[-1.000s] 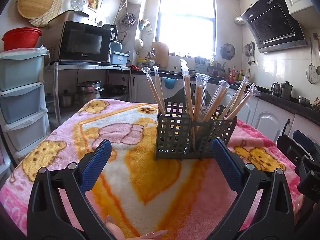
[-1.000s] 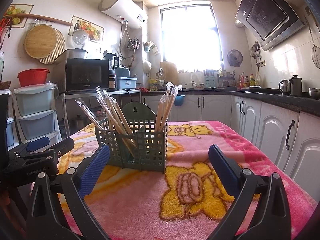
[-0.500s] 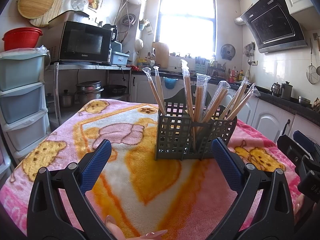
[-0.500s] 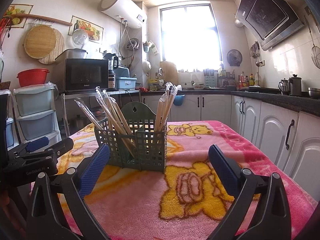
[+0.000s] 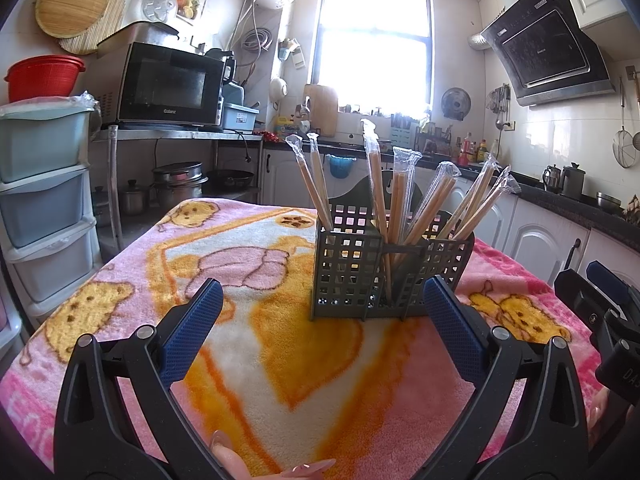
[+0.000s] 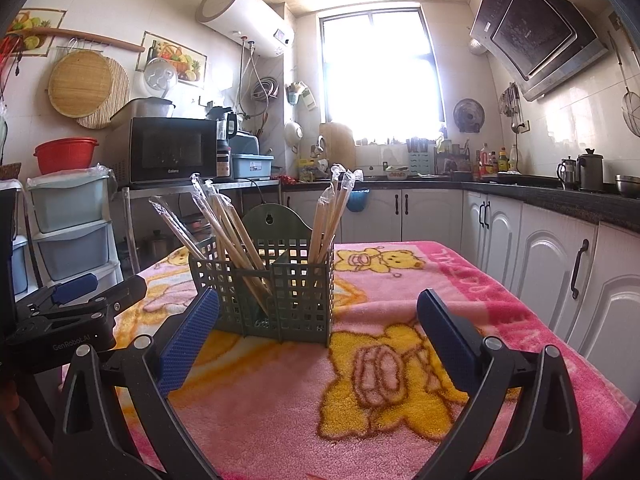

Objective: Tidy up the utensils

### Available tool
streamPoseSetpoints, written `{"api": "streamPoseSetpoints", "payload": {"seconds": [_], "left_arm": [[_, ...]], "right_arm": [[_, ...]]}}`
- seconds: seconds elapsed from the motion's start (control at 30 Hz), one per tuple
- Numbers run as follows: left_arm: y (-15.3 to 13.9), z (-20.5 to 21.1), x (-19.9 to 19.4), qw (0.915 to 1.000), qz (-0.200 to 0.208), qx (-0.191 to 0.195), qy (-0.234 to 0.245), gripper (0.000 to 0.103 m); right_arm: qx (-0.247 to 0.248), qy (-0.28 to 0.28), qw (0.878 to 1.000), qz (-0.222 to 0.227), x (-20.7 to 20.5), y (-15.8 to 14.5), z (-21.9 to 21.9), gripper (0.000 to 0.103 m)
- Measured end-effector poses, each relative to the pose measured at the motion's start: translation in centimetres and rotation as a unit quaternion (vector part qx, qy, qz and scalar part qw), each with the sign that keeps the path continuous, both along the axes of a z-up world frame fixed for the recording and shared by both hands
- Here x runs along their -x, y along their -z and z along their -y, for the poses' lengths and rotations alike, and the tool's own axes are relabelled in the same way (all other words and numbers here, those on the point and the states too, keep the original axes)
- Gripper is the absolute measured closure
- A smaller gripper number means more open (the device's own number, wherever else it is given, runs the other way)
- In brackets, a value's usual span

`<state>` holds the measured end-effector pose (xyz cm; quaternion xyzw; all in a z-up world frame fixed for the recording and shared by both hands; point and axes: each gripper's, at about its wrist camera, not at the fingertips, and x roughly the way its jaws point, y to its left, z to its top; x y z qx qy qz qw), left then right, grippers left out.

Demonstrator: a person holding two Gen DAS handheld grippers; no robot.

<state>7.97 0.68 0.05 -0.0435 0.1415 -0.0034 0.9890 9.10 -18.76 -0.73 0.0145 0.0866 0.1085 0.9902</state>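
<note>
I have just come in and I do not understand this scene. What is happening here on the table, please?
A person holds two grippers over a table with a pink cartoon blanket. The left gripper and the right gripper are both open and hold nothing. Both point at a grid utensil holder standing on the blanket. Wrapped chopsticks stand leaning in its compartments. Neither gripper touches it.

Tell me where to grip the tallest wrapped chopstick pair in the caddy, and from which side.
Grip the tallest wrapped chopstick pair on its bare upper shaft, above the caddy rim and below the crinkled wrapper tip. Come from above and the front, probably with the open left gripper: it stands nearly upright, with neighbours fanning away to either side.
</note>
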Motion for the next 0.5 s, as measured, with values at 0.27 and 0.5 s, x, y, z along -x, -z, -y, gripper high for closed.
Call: {"api": "streamPoseSetpoints", "payload": {"seconds": [0.27,0.5], "left_arm": [[-0.06,-0.05,0.05,1.0000,0.000,0.001,-0.001,0.010],[-0.11,-0.13,0.15,1.0000,0.000,0.001,-0.001,0.010]], "right_arm": [[0.000,0.000,1.000,0.000,-0.02,0.00,-0.01,0.006],[0.000,0.000,1.000,0.000,0.01,0.00,-0.02,0.006]]}}
